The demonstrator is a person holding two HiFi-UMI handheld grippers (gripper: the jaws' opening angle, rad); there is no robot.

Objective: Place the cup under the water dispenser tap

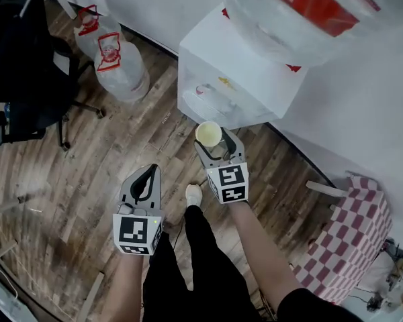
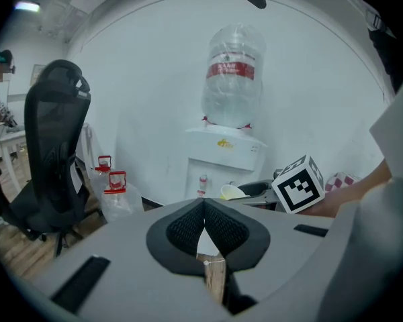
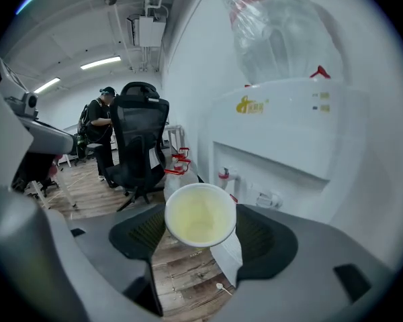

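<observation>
A white paper cup (image 1: 209, 133) with a pale yellow inside is held upright in my right gripper (image 1: 216, 144), just in front of the white water dispenser (image 1: 242, 66). In the right gripper view the cup (image 3: 200, 216) fills the gap between the jaws, and the red tap (image 3: 226, 176) and a second tap (image 3: 269, 198) sit in the dispenser's recess behind it. My left gripper (image 1: 146, 182) hangs lower and to the left, shut with nothing in it. The left gripper view shows the dispenser (image 2: 223, 156), the cup (image 2: 232, 192) and the right gripper's marker cube (image 2: 299, 184).
A large water bottle (image 1: 302, 12) tops the dispenser. Two empty bottles with red handles (image 1: 114, 59) stand on the wooden floor left of it. A black office chair (image 1: 23, 52) is at far left. A red checked cloth (image 1: 352, 237) lies at right. A person (image 3: 101, 129) stands far behind.
</observation>
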